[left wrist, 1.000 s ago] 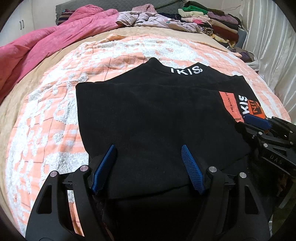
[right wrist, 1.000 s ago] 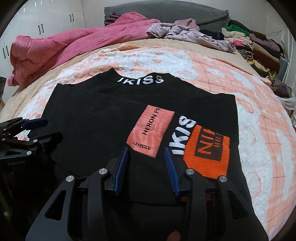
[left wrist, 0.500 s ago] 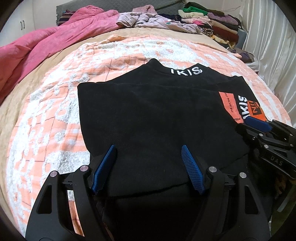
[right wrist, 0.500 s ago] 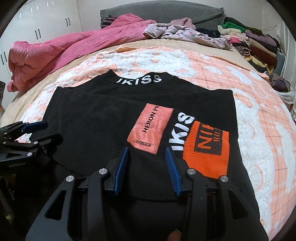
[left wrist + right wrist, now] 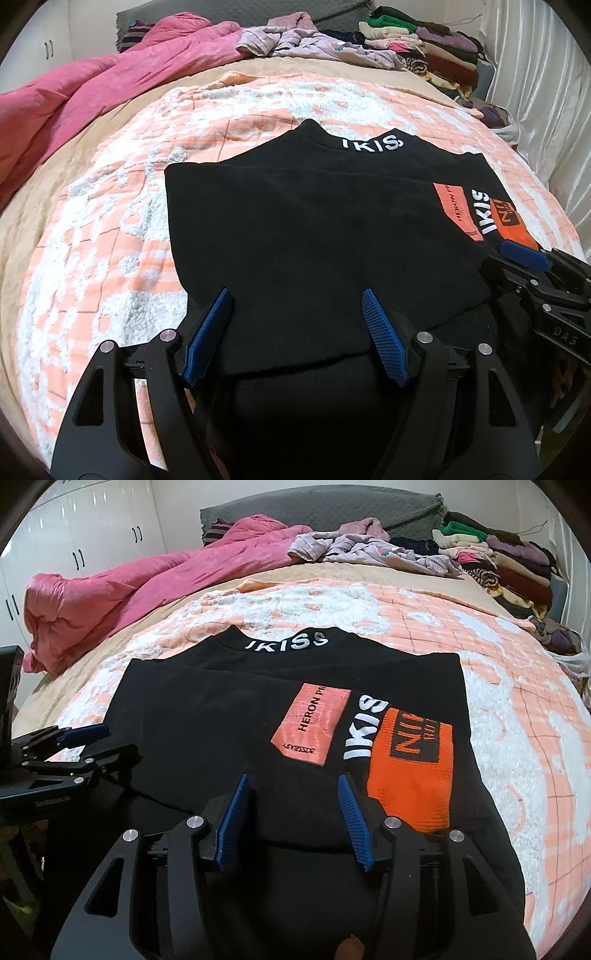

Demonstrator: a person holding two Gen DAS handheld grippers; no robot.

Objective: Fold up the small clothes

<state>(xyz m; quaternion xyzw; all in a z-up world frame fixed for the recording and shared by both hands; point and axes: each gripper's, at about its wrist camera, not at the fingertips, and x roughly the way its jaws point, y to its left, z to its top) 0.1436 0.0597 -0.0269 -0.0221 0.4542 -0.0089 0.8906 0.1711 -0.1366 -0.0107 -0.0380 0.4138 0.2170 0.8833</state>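
Note:
A black top (image 5: 314, 229) lies folded flat on the bed, collar with white lettering (image 5: 371, 142) at the far side. In the right wrist view the top (image 5: 221, 720) shows a pink patch (image 5: 312, 723) and an orange patch (image 5: 410, 768). My left gripper (image 5: 295, 299) stands open over the top's near hem, its pads well apart and pressing nothing. My right gripper (image 5: 293, 779) hovers over the near hem beside the orange patch. Its jaws are opening, with cloth lying below them and nothing pinched. Each gripper shows in the other's view: the right gripper (image 5: 524, 258) and the left gripper (image 5: 85, 738).
An orange and white bedspread (image 5: 110, 240) covers the bed. A pink duvet (image 5: 110, 85) is bunched at the far left. Loose clothes and a folded pile (image 5: 424, 48) sit at the far right by a white curtain (image 5: 535, 92). White wardrobe doors (image 5: 74, 535) stand at the left.
The right gripper's blue pads have spread wider apart over the hem. The left gripper and the black top have stayed where they were.

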